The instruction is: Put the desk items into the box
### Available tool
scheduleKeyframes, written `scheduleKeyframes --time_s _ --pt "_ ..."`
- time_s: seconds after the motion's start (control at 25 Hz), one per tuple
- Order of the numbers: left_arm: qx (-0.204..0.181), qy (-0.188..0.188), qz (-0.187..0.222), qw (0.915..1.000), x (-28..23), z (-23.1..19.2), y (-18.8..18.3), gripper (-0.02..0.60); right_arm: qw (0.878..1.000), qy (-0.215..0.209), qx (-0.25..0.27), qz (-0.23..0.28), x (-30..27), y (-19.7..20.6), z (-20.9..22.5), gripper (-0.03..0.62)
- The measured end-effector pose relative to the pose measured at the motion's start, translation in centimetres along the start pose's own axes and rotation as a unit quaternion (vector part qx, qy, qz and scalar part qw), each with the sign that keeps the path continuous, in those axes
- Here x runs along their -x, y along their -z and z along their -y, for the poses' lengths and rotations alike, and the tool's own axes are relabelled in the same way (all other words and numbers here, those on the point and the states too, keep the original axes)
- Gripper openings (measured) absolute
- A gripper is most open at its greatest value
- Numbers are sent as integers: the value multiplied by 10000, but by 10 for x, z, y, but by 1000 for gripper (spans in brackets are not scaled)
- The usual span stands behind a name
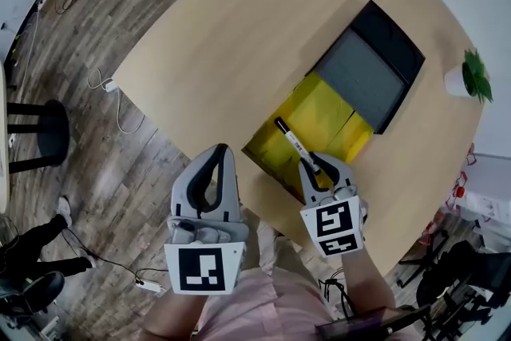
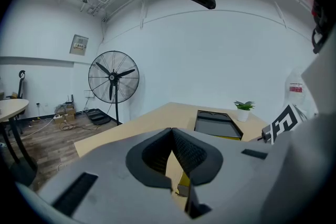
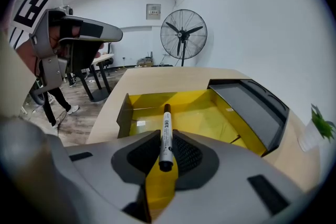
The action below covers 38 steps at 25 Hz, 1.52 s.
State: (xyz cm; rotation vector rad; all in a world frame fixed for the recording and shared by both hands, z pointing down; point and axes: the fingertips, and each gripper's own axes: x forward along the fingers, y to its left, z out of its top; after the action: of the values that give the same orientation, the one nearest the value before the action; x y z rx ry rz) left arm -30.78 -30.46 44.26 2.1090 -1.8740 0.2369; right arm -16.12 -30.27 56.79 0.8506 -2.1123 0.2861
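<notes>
At lower centre of the head view, the right gripper fingers are clamped on the marker, whose long axis points up-left over the open yellow box directly ahead; the left gripper fingers are together, empty

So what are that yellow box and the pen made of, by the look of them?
The box looks like cardboard or thin board: flat folded panels, a glossy yellow lining that catches reflections, and a dark matte outside. The pen looks like smooth plastic, with a white printed barrel and black ends.
</notes>
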Motion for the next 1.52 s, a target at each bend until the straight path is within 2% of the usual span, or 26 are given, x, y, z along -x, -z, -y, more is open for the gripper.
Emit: scheduleKeyframes --time_s 0.24,0.48,0.6,0.8,1.0,1.16,1.32,1.52 --pt "75 -44 -68 9999 -3 -6 6 11 9997 -56 182 -180 -6 5 -4 75" --pt "72 -63 -82 9999 -3 -3 6 11 9996 -168 194 -148 -6 5 -7 92" --pt "48 -81 -29 10000 0 -1 3 11 9994 -256 196 -104 -5 4 -10 115" --pt "12 -112 51 9999 12 10 -4 11 9995 -259 56 163 11 -4 -9 117" --pt "-147 -27 368 9992 30 35 -27 11 9966 -206 -288 746 47 -25 0 110" --pt "-284 78 671 9973 54 65 -51 11 9897 -117 -533 1320 96 -40 7 95" --pt "-464 236 1071 9929 80 104 -80 11 9735 -63 -784 2149 160 -61 15 78" --pt "-647 384 1522 9855 115 154 -114 11 9502 438 -576 3030 248 -76 29 35"
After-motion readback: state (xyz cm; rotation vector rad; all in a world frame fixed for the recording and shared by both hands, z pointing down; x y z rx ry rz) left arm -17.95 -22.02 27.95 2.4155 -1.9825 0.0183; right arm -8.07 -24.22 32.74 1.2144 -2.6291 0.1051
